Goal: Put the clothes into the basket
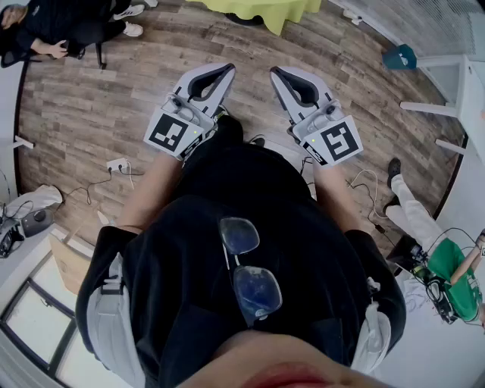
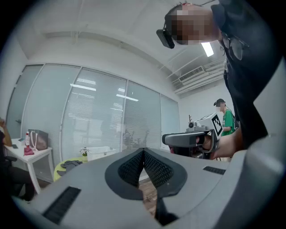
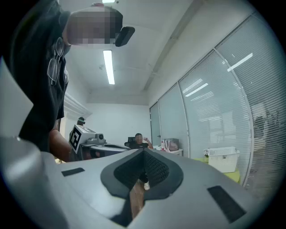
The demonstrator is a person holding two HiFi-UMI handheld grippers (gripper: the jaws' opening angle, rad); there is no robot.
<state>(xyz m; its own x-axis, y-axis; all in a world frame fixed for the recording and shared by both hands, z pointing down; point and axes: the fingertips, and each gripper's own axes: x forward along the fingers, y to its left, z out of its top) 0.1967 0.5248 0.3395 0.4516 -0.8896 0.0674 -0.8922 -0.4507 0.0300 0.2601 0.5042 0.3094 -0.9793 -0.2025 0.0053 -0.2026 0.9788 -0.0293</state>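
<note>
Both grippers are held side by side at chest height over the wood floor, pointing forward. My left gripper (image 1: pixel 226 70) (image 2: pixel 143 151) is shut with nothing between its jaws. My right gripper (image 1: pixel 277 73) (image 3: pixel 144 151) is shut too, and holds nothing. A white slatted basket (image 3: pixel 222 159) (image 2: pixel 100 152) stands on a yellow-green table (image 3: pixel 235 176) (image 1: pixel 265 10) ahead. Dark clothes (image 2: pixel 70 164) lie on that table left of the basket. Each gripper shows in the other's view: the right gripper's body (image 2: pixel 187 139) and the left gripper's body (image 3: pixel 89 139).
A seated person (image 1: pixel 61 30) (image 3: pixel 138 142) is at the far left by a white desk (image 2: pixel 27 156) with a bag on it. Another person (image 1: pixel 413 208) (image 2: pixel 228 120) stands at the right. Cables and a power strip (image 1: pixel 117 164) lie on the floor. A white table (image 1: pixel 455 83) stands at the right.
</note>
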